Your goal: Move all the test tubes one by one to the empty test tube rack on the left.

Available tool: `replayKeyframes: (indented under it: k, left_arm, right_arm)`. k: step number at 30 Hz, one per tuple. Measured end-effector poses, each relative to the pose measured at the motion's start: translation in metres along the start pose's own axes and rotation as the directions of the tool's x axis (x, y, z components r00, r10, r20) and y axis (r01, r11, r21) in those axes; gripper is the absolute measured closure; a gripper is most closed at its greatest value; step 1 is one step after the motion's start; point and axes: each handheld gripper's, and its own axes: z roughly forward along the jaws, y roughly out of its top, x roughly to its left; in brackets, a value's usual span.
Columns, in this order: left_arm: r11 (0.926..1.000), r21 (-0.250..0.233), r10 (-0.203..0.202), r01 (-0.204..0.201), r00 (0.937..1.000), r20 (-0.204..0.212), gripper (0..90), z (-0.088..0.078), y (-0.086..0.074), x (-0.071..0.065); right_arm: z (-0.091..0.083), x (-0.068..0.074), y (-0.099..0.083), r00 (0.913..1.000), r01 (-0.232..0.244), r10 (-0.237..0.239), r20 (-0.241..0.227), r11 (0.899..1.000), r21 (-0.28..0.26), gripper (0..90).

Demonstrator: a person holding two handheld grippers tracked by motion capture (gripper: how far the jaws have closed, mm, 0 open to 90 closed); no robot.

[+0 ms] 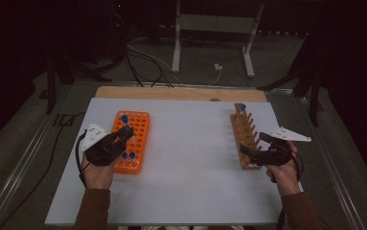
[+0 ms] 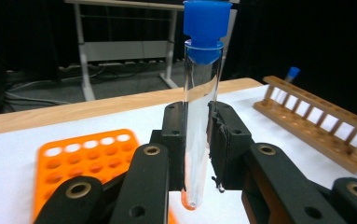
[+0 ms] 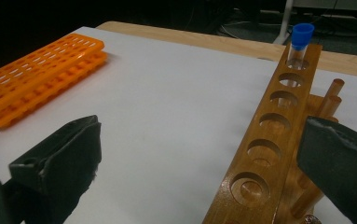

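Above the orange rack (image 1: 132, 140), the left tool (image 2: 197, 135) grips an upright blue-capped tube (image 2: 200, 116) between its pads

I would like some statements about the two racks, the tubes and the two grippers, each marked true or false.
1. The left gripper holds a clear test tube with a blue cap. True.
2. The right gripper is closed on a tube. False: its jaws stand wide apart with nothing between them.
3. The wooden rack holds one capped tube, in its far end hole. True.
4. The orange rack stands at the right side of the table. False: it is at the left side, near the left gripper.
5. The held tube lies flat in the jaws. False: it stands upright.
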Motion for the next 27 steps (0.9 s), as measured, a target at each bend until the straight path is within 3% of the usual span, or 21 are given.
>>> replayKeyframes:
  k: [13,19,27]
  left_arm:
    - [0.9992,0.017,-0.033,0.035,0.9951,-0.093,78.0,-0.020,-0.019,0.030]
    - [0.9975,0.034,-0.058,0.062,0.9919,-0.113,78.0,-0.020,-0.035,0.037]
    - [0.9938,0.084,-0.061,0.073,0.9894,-0.132,78.0,-0.019,-0.055,0.038]
  right_arm:
    - [-0.001,0.001,0.001,1.0000,0.004,-0.004,-0.006,1.000,-0.002,0.0]
    - [-0.001,0.002,0.001,0.9999,0.010,-0.010,-0.011,1.000,-0.001,0.0]
    - [-0.001,0.002,0.001,0.9999,0.007,-0.007,-0.016,1.000,-0.003,0.0]
